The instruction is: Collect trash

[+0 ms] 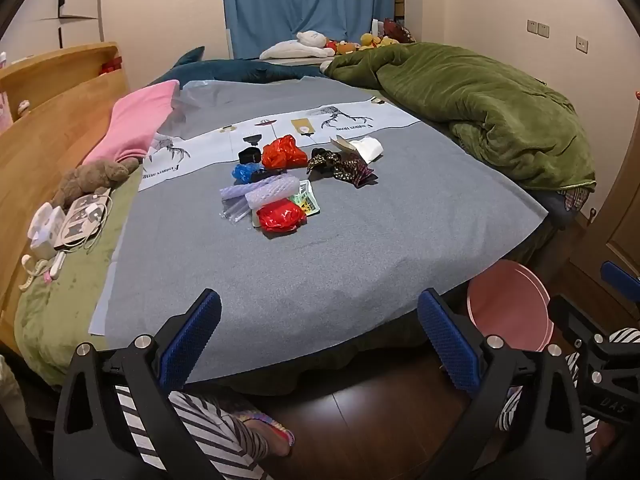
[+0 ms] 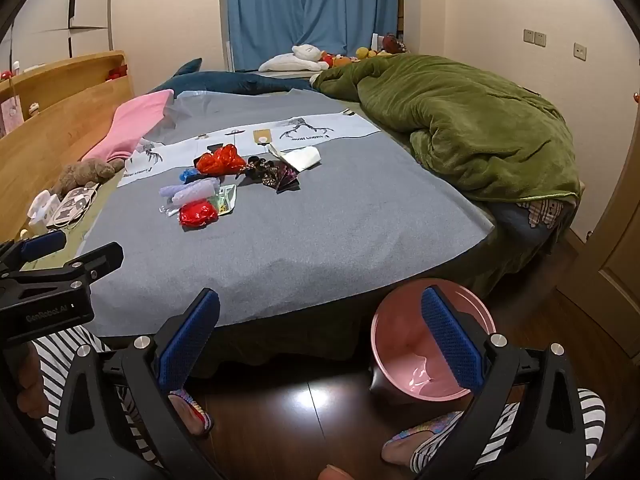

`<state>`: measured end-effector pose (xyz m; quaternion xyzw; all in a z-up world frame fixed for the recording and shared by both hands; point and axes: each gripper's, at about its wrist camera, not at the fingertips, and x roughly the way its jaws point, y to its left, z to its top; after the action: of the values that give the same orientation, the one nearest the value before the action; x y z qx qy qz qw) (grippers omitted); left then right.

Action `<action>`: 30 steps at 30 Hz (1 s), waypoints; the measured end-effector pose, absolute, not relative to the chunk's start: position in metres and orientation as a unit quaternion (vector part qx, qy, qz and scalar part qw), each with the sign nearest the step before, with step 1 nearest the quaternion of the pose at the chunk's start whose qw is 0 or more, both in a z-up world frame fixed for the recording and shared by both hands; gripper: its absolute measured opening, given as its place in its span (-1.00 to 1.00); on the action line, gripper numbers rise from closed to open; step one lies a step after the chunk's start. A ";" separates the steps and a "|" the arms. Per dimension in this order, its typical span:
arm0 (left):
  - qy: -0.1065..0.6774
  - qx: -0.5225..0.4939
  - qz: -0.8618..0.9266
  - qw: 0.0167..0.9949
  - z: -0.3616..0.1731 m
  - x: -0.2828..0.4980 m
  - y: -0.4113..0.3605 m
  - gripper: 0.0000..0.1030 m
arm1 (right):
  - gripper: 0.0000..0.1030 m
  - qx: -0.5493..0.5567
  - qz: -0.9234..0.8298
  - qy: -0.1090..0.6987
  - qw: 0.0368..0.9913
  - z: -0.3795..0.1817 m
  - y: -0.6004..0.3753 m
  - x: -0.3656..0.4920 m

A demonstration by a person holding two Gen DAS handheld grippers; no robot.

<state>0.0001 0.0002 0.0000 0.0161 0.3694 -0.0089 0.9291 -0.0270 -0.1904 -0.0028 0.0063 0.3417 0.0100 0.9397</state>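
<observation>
Left hand-held gripper: jaws spread to full width, nothing between them, poised over the near edge of the bed. Right hand-held gripper: likewise spread wide, holding nothing, poised over the floor at the bed's foot.

Trash: heaped loosely mid-bed on the grey cover, well apart from both grippers. Noted in the heap: two crumpled red plastic bags, a blue scrap, clear bubble wrap, dark patterned wrappers, a white paper piece.

Pink bin: on the dark wood floor just beside the bed's near corner, upright, mouth tilted toward the right camera.

Green quilt: bunched at right. Pink pillow: at left.
</observation>
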 end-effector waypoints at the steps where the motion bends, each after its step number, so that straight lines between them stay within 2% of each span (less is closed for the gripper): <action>1: 0.368 0.016 -0.009 0.930 0.000 0.000 0.000 0.86 | 0.91 0.008 0.011 0.343 0.939 -0.003 -0.190 -0.027; 30: 0.365 0.026 -0.006 0.931 0.001 -0.002 -0.005 0.86 | 0.91 0.008 0.008 0.341 0.940 -0.003 -0.198 -0.028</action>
<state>-0.0016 -0.0047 0.0011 0.0264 0.3650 -0.0061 0.9306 -0.0279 -0.1975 -0.0031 0.0082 0.3410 0.0083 0.9400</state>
